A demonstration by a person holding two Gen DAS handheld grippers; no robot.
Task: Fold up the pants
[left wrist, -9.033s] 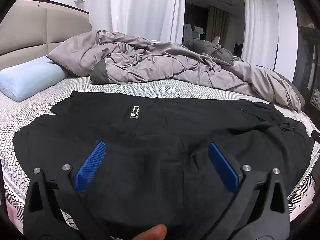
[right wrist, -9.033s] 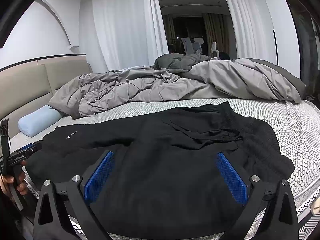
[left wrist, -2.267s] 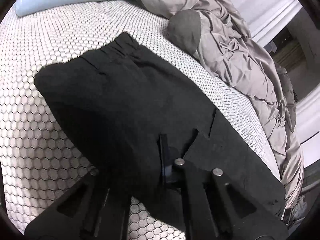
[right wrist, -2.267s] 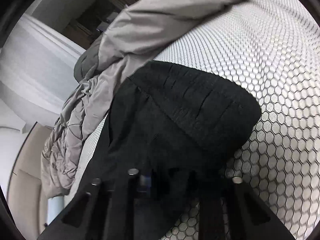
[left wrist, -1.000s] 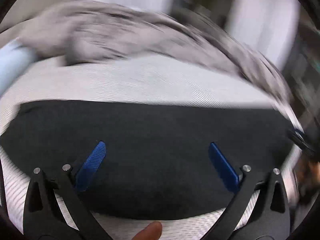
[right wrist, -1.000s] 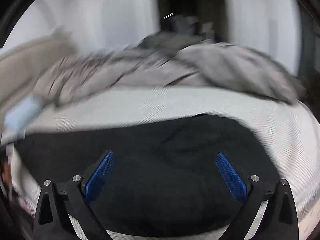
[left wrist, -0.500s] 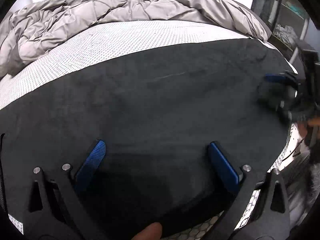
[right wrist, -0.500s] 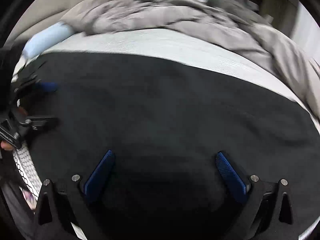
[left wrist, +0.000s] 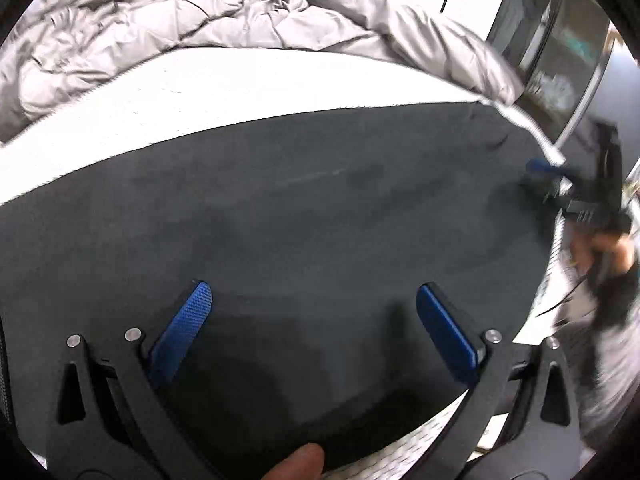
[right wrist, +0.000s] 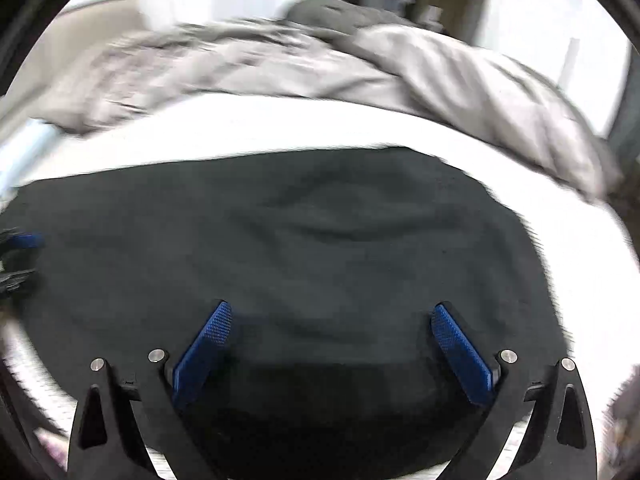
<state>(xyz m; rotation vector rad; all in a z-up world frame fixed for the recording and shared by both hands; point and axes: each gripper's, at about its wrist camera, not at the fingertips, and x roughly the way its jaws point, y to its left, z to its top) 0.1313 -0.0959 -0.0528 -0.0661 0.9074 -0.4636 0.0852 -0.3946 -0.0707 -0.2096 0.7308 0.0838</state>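
Note:
The black pants lie flat as one long folded strip across the near part of the white honeycomb mattress. They also fill the middle of the right wrist view. My left gripper is open and empty, just above the pants' near edge. My right gripper is open and empty above the pants. The right gripper also shows in the left wrist view at the pants' right end. The right wrist view is blurred.
A crumpled grey duvet lies along the far side of the bed, also in the right wrist view. The bed's right edge drops off beside dark shelving. A beige headboard stands far left.
Both grippers were shut on the pants 2.3 s ago and have since opened and let go. The pants now lie folded into one strip. Both views have shifted slightly in the last half second.

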